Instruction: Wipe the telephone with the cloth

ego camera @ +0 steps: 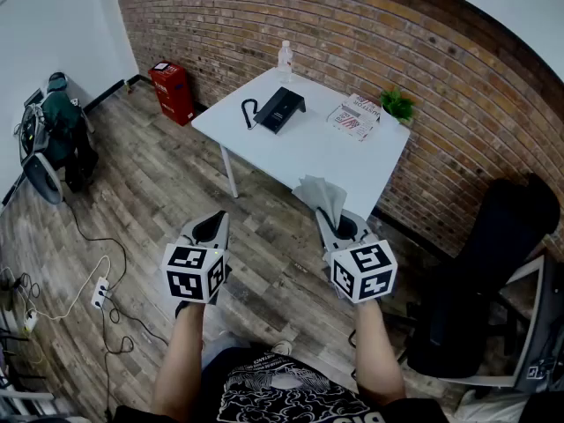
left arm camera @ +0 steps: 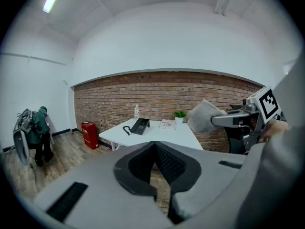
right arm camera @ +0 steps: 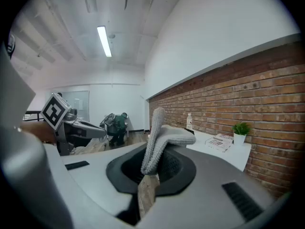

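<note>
The black telephone (ego camera: 278, 108) with its coiled cord sits on the white table (ego camera: 300, 152), well ahead of both grippers. My right gripper (ego camera: 335, 222) is shut on a grey cloth (ego camera: 320, 193) that sticks up from its jaws, just short of the table's near edge. In the right gripper view the cloth (right arm camera: 159, 140) is pinched between the jaws and folds over to the right. My left gripper (ego camera: 211, 226) is held over the wooden floor, shut and empty. In the left gripper view the telephone (left arm camera: 139, 125) is far off and the cloth (left arm camera: 205, 116) is at the right.
A clear bottle (ego camera: 285, 58), a magazine (ego camera: 353, 117) and a small potted plant (ego camera: 398, 105) share the table by the brick wall. A red box (ego camera: 173, 91) stands left of it, a black chair (ego camera: 493, 271) at right, and a power strip (ego camera: 100, 292) with cables lies on the floor.
</note>
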The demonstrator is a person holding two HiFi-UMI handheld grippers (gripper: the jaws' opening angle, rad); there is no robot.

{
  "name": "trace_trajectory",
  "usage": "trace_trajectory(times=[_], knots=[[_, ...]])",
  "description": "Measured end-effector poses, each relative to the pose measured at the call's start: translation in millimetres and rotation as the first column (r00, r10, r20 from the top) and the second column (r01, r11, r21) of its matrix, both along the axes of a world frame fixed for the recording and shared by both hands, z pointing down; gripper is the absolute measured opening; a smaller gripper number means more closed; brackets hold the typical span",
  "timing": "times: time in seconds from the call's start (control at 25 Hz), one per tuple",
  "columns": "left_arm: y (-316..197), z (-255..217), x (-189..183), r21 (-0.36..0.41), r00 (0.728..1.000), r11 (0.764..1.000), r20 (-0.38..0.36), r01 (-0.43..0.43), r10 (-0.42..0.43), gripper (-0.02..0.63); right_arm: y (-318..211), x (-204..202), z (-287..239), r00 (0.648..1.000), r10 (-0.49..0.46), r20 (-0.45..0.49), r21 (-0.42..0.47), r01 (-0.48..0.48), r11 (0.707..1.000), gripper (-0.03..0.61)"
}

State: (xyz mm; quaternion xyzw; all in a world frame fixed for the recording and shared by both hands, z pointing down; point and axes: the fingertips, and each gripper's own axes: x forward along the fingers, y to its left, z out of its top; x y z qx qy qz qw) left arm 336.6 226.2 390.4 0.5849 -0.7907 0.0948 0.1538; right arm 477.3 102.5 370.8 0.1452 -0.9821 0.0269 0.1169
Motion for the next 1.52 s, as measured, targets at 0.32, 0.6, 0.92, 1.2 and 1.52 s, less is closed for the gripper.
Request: trace_trajectory(times=[0.32, 0.6, 0.92, 1.2, 1.52], knots=[[-4.8, 5.9, -14.1, -0.001, 1.000, 1.000, -0.011, -0.010, 0.010, 0.006, -1.6, -12.9, 7.3, 1.000, 0.004, -0.012, -0.007, -0.004, 1.000, 0.012], [-32.6, 17.4, -58.3, 0.004, 0.998, 0.999, -0.035, -0.045, 0.046, 0.006, -21.8, -52.9, 16.9, 0.999, 0.033, -0.037, -0.013, -0.033, 0.999, 0.012], [-64.4, 17.8, -150.5, 0.000, 0.994, 0.996, -0.049, -0.094, 0.094, 0.006, -49.9, -142.8, 16.1, 0.995, 0.078, -0.057, -0.027, -0.079, 0.996, 0.012], [-77.0, 19.7, -227.9, 0.001, 0.988, 0.990, -0.066, -0.141, 0.141, 0.006, -56.8, -214.9, 14.5, 0.989, 0.123, -0.080, -0.018, -0.125, 0.992, 0.012], [-86.2, 27.8, -284.9, 0.004, 0.979, 0.983, -0.089, -0.186, 0.186, 0.006, -64.4, -266.2, 17.3, 0.979, 0.174, -0.103, -0.015, -0.176, 0.984, 0.012]])
